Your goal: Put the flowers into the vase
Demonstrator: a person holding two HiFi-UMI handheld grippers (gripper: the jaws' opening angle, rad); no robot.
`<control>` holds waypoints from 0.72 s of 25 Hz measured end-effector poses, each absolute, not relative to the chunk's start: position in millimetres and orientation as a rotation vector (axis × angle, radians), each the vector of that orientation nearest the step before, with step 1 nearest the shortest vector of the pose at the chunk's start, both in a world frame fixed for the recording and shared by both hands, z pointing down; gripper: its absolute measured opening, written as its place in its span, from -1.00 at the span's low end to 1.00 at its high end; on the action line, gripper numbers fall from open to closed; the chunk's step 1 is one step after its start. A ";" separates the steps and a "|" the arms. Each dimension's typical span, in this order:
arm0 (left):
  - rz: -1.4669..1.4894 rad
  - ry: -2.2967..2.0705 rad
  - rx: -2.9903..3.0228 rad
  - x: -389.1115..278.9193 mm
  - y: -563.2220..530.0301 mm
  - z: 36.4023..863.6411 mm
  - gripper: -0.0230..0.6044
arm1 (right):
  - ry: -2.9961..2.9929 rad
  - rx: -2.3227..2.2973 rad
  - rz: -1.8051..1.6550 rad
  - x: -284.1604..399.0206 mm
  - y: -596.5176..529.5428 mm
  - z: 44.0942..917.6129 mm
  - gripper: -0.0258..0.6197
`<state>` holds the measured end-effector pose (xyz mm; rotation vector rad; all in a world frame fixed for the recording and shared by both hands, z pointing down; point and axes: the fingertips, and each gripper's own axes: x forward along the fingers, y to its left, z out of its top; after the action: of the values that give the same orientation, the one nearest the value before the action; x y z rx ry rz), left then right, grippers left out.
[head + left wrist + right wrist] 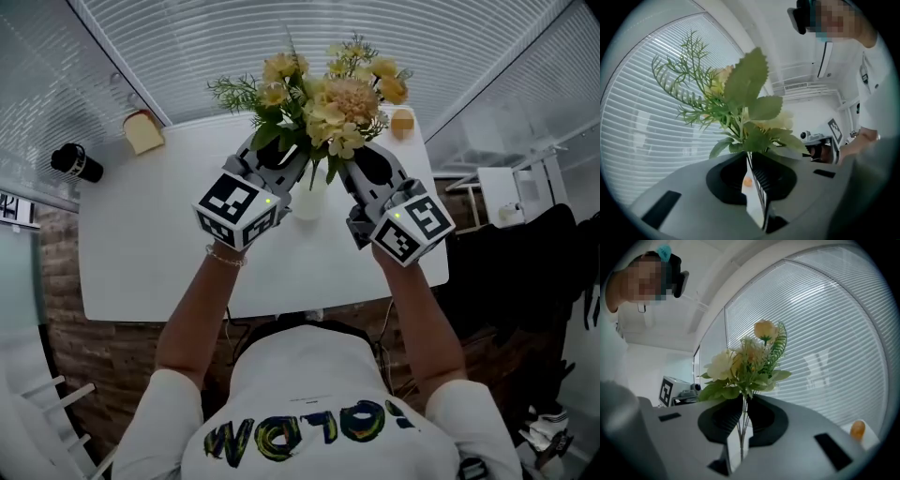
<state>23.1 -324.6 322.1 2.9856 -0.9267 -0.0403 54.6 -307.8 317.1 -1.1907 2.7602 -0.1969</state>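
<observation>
White shirt (309,412) is filling the near edge of the head view, and past it both arms are reaching over the table (141,253). On the left, the left tongs (748,156) are standing slightly apart, with one thin stem (744,145) passing between them. Opposite, the right tongs (743,401) are pinching a few stems (742,427), nearly closed. Both bunches of flowers (323,98) are standing upright over the vase (310,202), which is sitting on the table between the tongs.
</observation>
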 end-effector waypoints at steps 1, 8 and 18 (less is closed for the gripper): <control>-0.027 -0.925 2.979 23.5 -325.2 323.2 -0.78 | 2.759 -1.198 -0.208 55.1 -308.4 318.2 -0.79; 0.024 -0.926 2.923 28.2 -330.8 344.0 -0.78 | 2.762 -1.251 -0.271 61.6 -315.6 336.5 -0.78; 0.098 -0.938 2.878 32.1 -337.2 364.0 -0.76 | 2.766 -1.314 -0.360 70.1 -320.0 364.6 -0.77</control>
<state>32.1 -337.2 364.0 2.8776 -0.9380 0.0978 70.1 -320.0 364.6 -1.3142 2.7658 -0.3599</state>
